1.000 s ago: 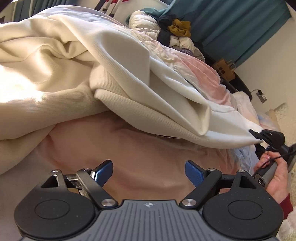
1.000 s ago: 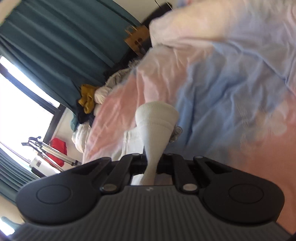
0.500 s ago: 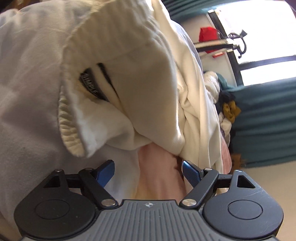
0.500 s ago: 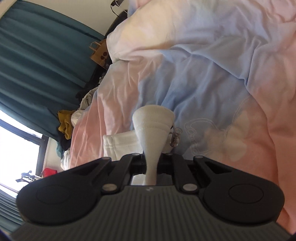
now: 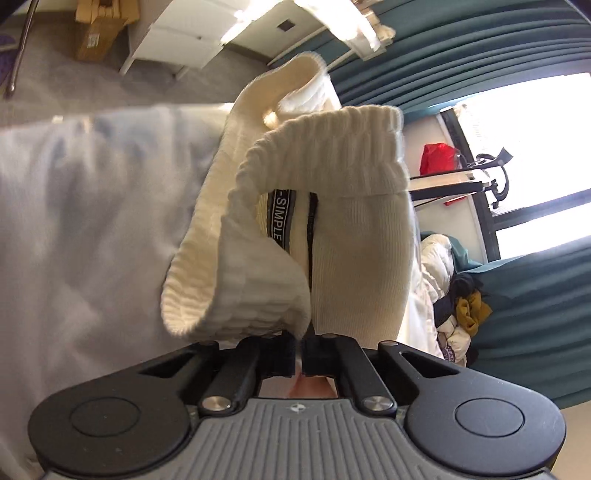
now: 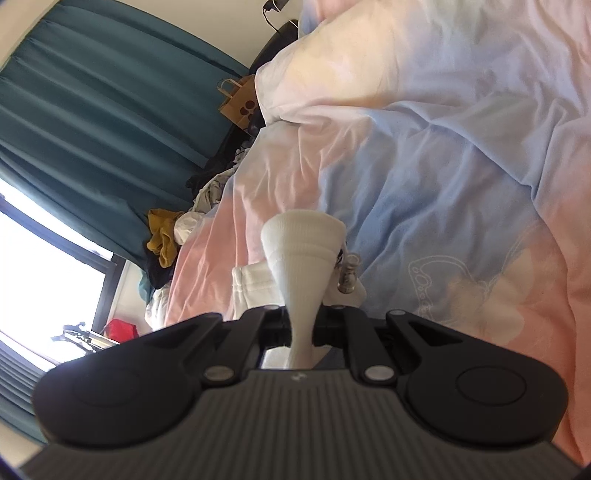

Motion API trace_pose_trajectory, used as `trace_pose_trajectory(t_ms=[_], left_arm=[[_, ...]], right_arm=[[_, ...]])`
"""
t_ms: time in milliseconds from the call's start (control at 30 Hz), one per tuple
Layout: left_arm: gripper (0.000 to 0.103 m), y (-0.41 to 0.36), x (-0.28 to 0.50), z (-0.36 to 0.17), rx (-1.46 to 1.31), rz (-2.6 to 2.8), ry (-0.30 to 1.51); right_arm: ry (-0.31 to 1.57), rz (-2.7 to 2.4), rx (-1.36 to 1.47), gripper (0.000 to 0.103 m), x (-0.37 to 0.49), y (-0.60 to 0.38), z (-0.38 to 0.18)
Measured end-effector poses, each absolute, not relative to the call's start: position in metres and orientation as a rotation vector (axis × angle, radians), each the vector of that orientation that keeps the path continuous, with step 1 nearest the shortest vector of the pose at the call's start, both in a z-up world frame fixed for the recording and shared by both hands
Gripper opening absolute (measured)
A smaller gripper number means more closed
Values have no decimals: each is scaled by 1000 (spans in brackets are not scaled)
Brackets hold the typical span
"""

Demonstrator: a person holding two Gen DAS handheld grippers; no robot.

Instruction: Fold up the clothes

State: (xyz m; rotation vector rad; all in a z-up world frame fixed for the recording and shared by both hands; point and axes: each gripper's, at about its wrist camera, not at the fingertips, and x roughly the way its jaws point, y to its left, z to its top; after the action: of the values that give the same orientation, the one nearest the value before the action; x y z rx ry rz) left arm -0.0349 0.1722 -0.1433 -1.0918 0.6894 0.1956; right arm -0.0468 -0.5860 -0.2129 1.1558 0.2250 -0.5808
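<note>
A cream knit garment fills the left wrist view, its ribbed neck edge curled over and a grey "SIMPLE" label showing inside. My left gripper is closing on that ribbed edge, and its pads pinch the fabric. In the right wrist view my right gripper is shut on a white ribbed cuff that flares out past the fingers. More of the white garment and a metal cord tip lie just beyond, on the pink and blue bed cover.
Teal curtains and a bright window stand beyond the bed. A heap of clothes lies at the bed's far end, near a brown paper bag. A white cabinet and a cardboard box stand on the floor.
My left gripper swung to the garment's ribbed neck edge, rolled, and went from wide open to shut on it. The right gripper kept its grip on the cuff and shifted slightly.
</note>
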Motion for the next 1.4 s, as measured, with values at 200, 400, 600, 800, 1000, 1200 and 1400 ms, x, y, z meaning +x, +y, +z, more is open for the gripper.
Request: trace_pose_trajectory(t_ms=[200, 400, 600, 800, 1000, 1200, 1400], left_arm=[[2, 215, -39, -70, -1016, 201, 636], [2, 283, -74, -54, -1064, 179, 714], [2, 314, -142, -125, -1163, 203, 859], [4, 312, -169, -142, -1149, 146, 874], [35, 279, -188, -94, -918, 34, 779], [56, 235, -202, -57, -728, -18, 701], [61, 155, -151, -46, -581, -73, 714]], right_arm=[[264, -512, 1100, 8, -39, -610, -187], [256, -444, 1026, 8, -50, -639, -144], [335, -524, 1000, 8, -116, -655, -176], [486, -548, 1021, 9, -154, -650, -236], [504, -503, 874, 23, -170, -633, -202], [412, -646, 679, 71, -205, -613, -152], [416, -444, 583, 78, -174, -571, -111]])
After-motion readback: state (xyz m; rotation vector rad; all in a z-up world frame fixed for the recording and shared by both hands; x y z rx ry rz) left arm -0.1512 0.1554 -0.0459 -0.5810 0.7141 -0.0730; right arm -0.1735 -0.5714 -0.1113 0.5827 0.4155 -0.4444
